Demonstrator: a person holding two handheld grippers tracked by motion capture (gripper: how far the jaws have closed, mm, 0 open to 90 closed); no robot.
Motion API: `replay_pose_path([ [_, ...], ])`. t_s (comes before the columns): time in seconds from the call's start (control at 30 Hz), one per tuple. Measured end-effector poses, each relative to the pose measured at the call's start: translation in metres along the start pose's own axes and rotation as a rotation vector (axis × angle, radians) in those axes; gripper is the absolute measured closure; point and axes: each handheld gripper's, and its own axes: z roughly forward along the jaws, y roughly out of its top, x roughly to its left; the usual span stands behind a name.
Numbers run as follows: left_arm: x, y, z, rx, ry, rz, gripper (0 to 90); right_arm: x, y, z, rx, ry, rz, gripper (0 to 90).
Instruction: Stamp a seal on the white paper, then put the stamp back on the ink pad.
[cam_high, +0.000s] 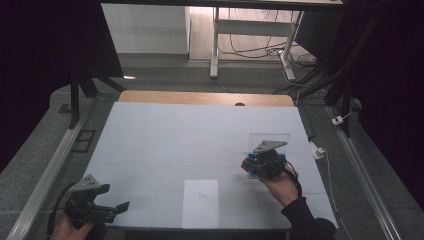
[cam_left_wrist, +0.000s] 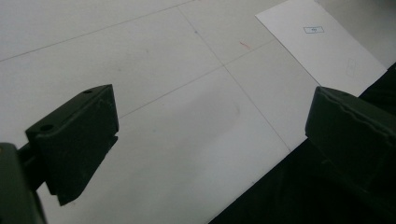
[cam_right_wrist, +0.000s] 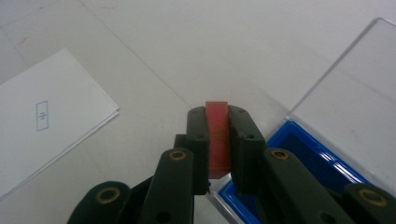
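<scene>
— Is any writing showing that can be read?

— Not really. The white sheet (cam_high: 200, 203) is lying at the lower middle of the high view with a small printed box on it, and the same box is showing at the upper right of the left gripper view (cam_left_wrist: 314, 30) and at the left of the right gripper view, but the letters are too small to make out. The red block (cam_right_wrist: 218, 139) is carrying faint yellowish marks that I cannot read either.

— Who is holding that block?

— The right tool (cam_right_wrist: 218, 140), with its jaws pressing narrow on both sides of it, at the centre of the right gripper view. Just beside it, at the lower right, a blue tray (cam_right_wrist: 322, 163) is sitting with a clear lid (cam_right_wrist: 355, 88) standing open behind it. In the high view this is all sitting right of centre, in the person's right hand (cam_high: 282, 185).

— And the left tool (cam_high: 112, 207)?

— It is hanging at the lower left of the high view, jaws standing wide apart with nothing between them.

— The surface and room?

— A white worktop (cam_high: 175, 135) with thin pencil-like lines is sitting on a wooden edge, grey carpet is lying around it, and cables are trailing at the top right.
</scene>
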Motion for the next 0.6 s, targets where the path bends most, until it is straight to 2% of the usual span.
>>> replay_pose_path([
  [0.4, 0.0, 0.0, 0.0, -0.003, -0.001, -0.001, 3.1, -0.022, -0.007, -0.009, -0.006, -0.052, 0.06, 79.3],
  [0.6, 0.0, 0.0, 0.0, -0.003, -0.002, -0.001, 3.1, -0.03, -0.011, -0.01, -0.008, -0.075, 0.071, 79.2],
])
